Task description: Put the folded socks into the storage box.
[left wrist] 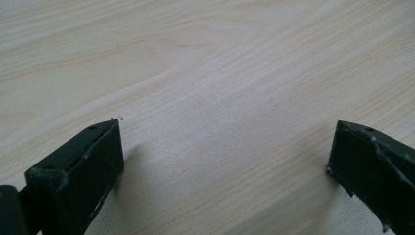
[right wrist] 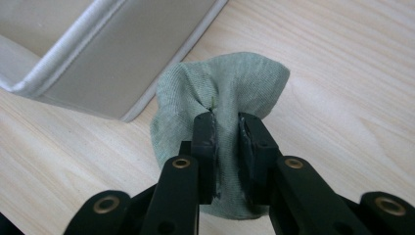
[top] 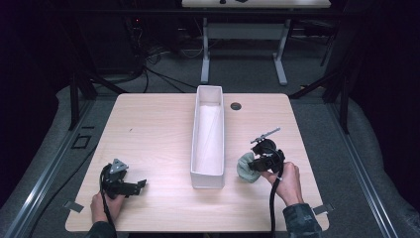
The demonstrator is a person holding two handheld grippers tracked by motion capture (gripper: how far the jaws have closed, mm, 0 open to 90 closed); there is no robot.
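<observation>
**Right gripper clamped on green cloth beside white bin; left gripper idle and open**

The right gripper (right wrist: 226, 128) has its jaws pinched together on a bunched grey-green cloth (right wrist: 230, 83), the fabric pressed between the pads. In the high view the cloth (top: 245, 167) lies on the table (top: 153, 124) just beside the near right corner of the long white bin (top: 208, 136), close to its wall; whether they touch cannot be told. The bin runs lengthwise down the middle of the table, open at the top.

The left gripper (top: 124, 184) sits near the front left part of the table, well apart from the bin. Its jaws stand wide apart over bare wood with nothing between them.

Open tabletop lies on both sides of the bin. A small dark round grommet (top: 236, 106) sits near the far edge.
</observation>
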